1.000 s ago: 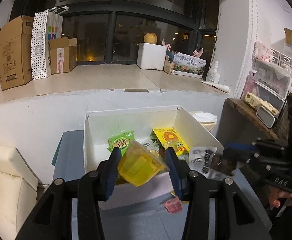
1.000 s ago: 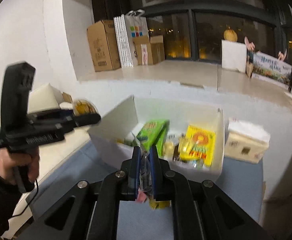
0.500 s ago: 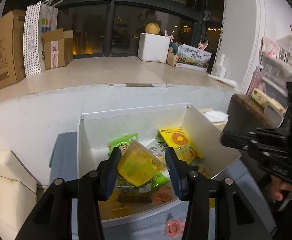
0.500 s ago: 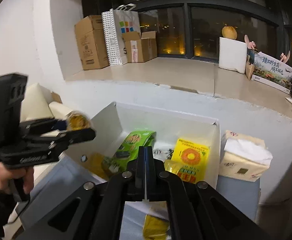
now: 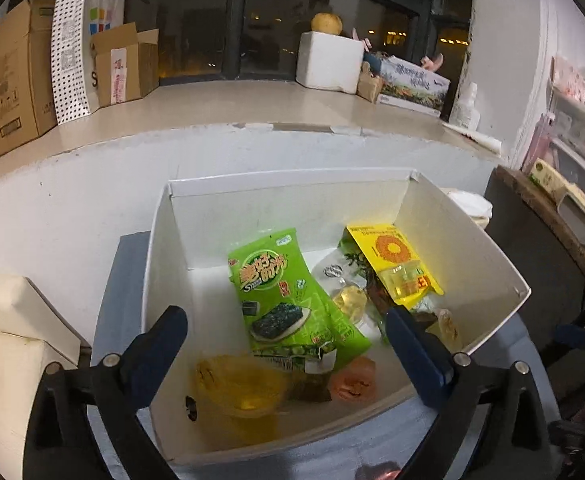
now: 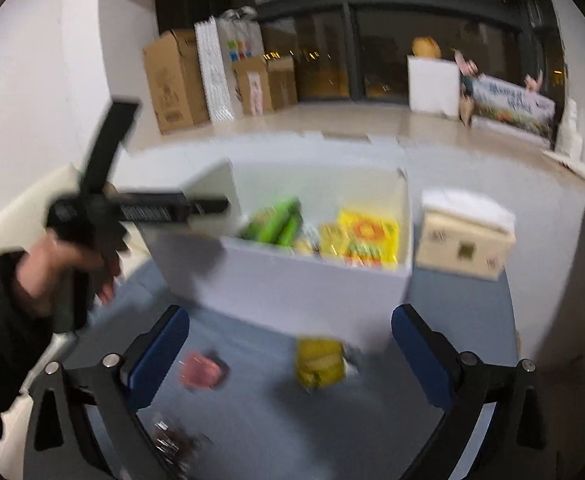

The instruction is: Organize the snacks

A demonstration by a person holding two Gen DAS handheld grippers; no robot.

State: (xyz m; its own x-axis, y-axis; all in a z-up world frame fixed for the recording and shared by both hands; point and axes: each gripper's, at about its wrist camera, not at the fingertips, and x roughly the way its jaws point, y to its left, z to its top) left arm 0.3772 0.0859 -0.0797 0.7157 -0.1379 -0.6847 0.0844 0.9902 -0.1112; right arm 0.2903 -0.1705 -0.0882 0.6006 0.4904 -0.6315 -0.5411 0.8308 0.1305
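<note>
From the left wrist, the left gripper [image 5: 286, 336] is opening wide over the white box [image 5: 468, 240], a yellow jelly cup [image 5: 240, 384] lying loose below its fingers. From the right wrist, the right gripper [image 6: 290, 336] is opening, empty, above a yellow packet [image 6: 320, 362] outside the box.

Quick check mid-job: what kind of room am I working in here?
Probably a lived-in home room at night, not a kitchen or shop. A deep window ledge holds cardboard boxes and a dotted paper bag, the window behind is dark, and the white snack box sits on a blue-grey surface.
</note>
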